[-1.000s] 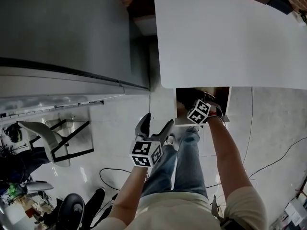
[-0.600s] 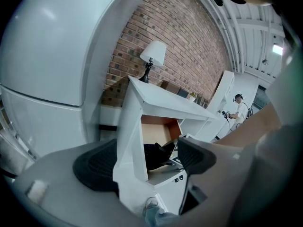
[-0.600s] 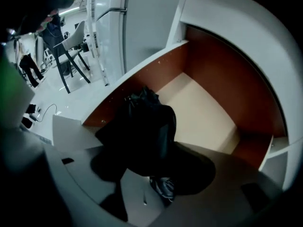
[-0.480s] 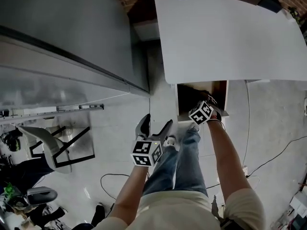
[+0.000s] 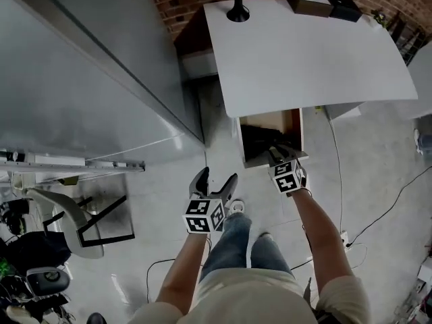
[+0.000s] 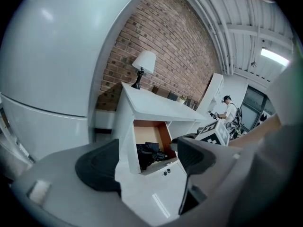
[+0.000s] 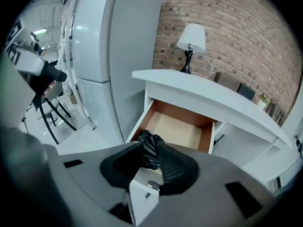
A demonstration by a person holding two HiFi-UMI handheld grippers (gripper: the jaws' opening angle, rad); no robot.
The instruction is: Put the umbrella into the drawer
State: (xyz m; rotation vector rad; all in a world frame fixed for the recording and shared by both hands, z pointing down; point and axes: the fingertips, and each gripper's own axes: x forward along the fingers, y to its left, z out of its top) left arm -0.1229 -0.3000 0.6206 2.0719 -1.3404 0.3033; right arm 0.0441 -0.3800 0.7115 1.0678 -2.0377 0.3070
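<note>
Umbrella (image 5: 258, 142), black crumpled fabric, lying at the front of the open brown-lined drawer (image 5: 295, 128) under the white desk (image 5: 304, 52). Right gripper (image 5: 275, 155), bearing a cube of black-and-white square markers (image 5: 289, 177), hangs over the drawer front, jaws closing, apparently on nothing. Left gripper (image 5: 215, 179): jaws wide apart, empty.

A red-brown brick wall (image 7: 236, 27) runs behind a white surface (image 5: 304, 52). A table lamp (image 7: 191, 38) with a white shade stands at the back of it, near two dark boxes (image 5: 317, 2). Close beside the surface rises a tall, pale grey appliance (image 5: 81, 79), fridge-like. The floor (image 5: 378, 174) is pale and glossy, with thin cables (image 5: 390, 211) trailing across it. A white-seated chair (image 5: 64, 211) on a black frame stands off to one side. Overhead, a strip light (image 6: 274, 56) glows beside white ceiling pipes (image 6: 213, 27).
</note>
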